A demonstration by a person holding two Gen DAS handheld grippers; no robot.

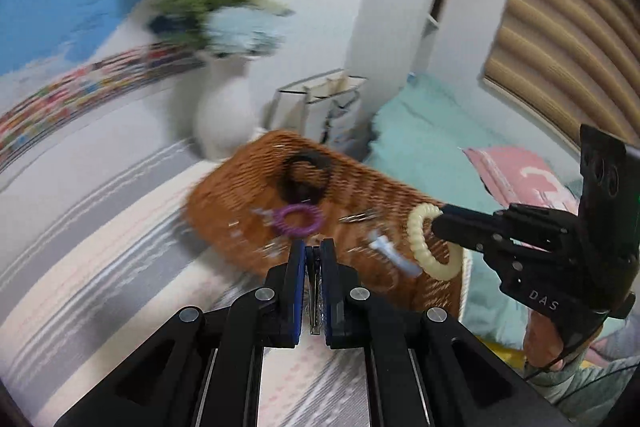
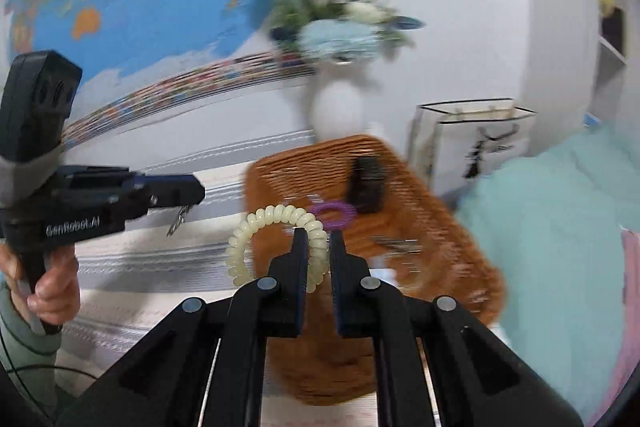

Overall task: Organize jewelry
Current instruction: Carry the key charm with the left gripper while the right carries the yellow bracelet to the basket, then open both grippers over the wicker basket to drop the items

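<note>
From your left wrist camera, your left hand-held gripper (image 1: 313,251) is pinched narrow on a small metal clip (image 1: 314,291), apparently a hair clip. Just ahead of it lies the wicker basket (image 1: 248,187), with a purple coil tie (image 1: 298,219) and a black ring (image 1: 306,175) inside. To its right, your right hand-held gripper (image 1: 438,221) carries the cream coil bracelet (image 1: 430,247) over the basket's near corner. Bring the clip forward over the weave before you let go, so it lands inside and not on the striped desk (image 1: 80,267).

From your right wrist camera, the cream coil bracelet (image 2: 276,243) is looped over the left finger of the right hand-held gripper (image 2: 318,241), whose jaws stand slightly apart (hooked, it seems, more than squeezed). Tip it down over the wicker basket (image 2: 420,211) straight ahead.

Blur hides the small silver pieces in the basket, and the black item (image 2: 366,183) is unclear.
</note>
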